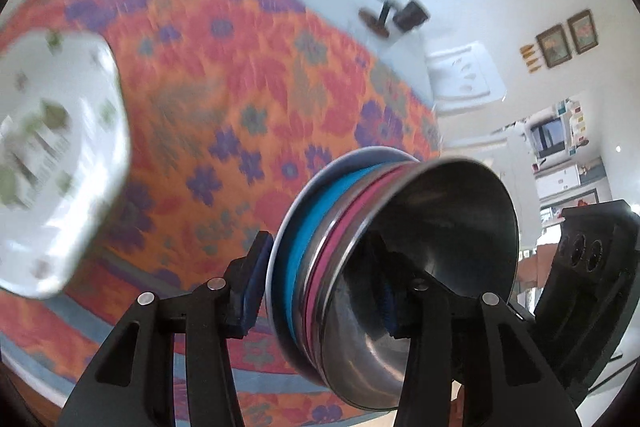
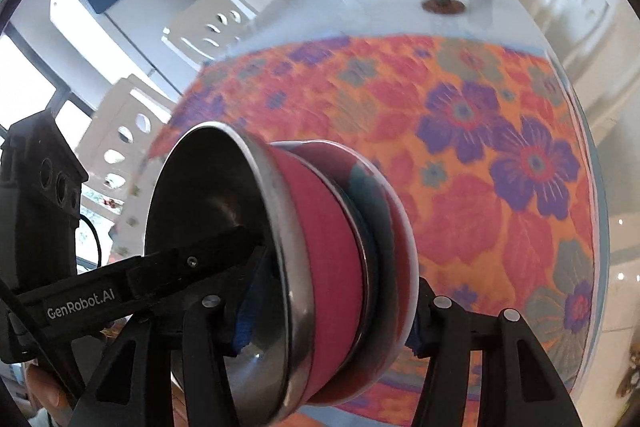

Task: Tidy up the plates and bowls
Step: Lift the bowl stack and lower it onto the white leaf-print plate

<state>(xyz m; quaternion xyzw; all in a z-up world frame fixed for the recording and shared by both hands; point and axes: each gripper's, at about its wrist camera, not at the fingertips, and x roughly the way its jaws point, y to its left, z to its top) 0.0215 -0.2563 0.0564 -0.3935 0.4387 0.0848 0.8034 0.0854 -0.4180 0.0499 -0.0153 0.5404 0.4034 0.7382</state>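
Nearest, the left gripper and the right gripper each clamp the same stack of bowls, a steel bowl nested over pink and blue ones, tipped on edge above the floral cloth. Left of it, apart, sits a white dish. Beyond, the cloth lies open up to the bare worktop.

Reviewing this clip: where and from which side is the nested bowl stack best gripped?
At the rims, from two opposite sides. The bowl stack flares to wide lips, so the left gripper and right gripper each span its whole thickness, one finger inside the steel bowl.
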